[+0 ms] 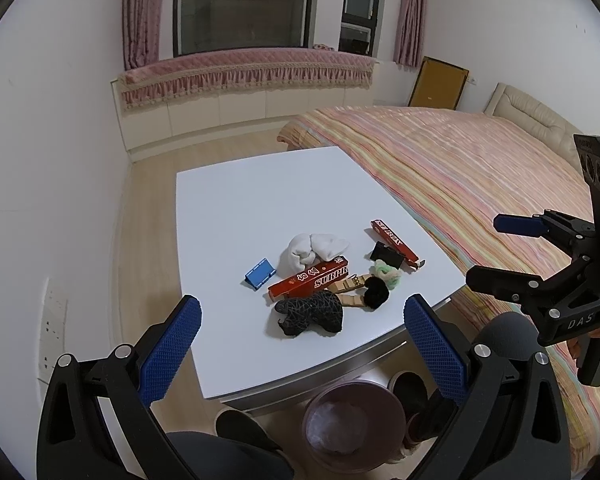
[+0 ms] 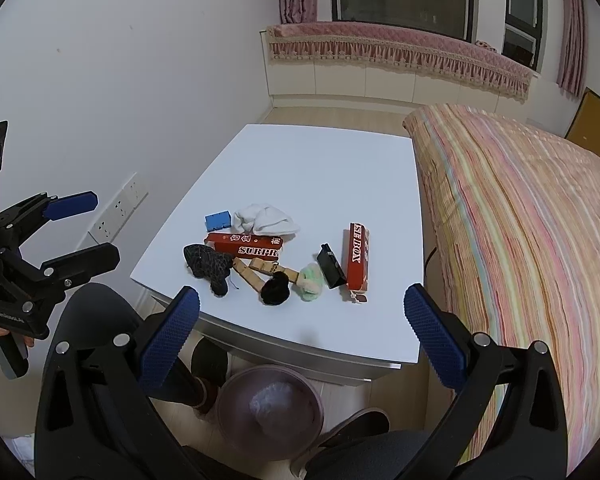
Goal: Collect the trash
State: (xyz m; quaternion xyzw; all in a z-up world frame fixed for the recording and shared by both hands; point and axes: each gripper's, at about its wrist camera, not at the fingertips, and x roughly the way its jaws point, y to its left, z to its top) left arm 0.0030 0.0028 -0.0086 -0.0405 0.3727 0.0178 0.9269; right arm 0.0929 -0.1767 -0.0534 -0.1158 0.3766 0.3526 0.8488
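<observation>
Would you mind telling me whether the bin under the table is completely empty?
No, the purple bin on the floor below the white table already holds a crumpled clear plastic wad.

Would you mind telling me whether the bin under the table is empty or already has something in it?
Not empty: the bin already holds a crumpled pale plastic bag inside.

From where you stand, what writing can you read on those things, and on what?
"SURPR": long red cardboard box beside the white cloth; the rest is hidden.
"SE BOX": second red cardboard box nearer the bed.
"DAS": right tool's black body.
Red characters on both boxes: too blurred.
Left tool's label: too small.
</observation>
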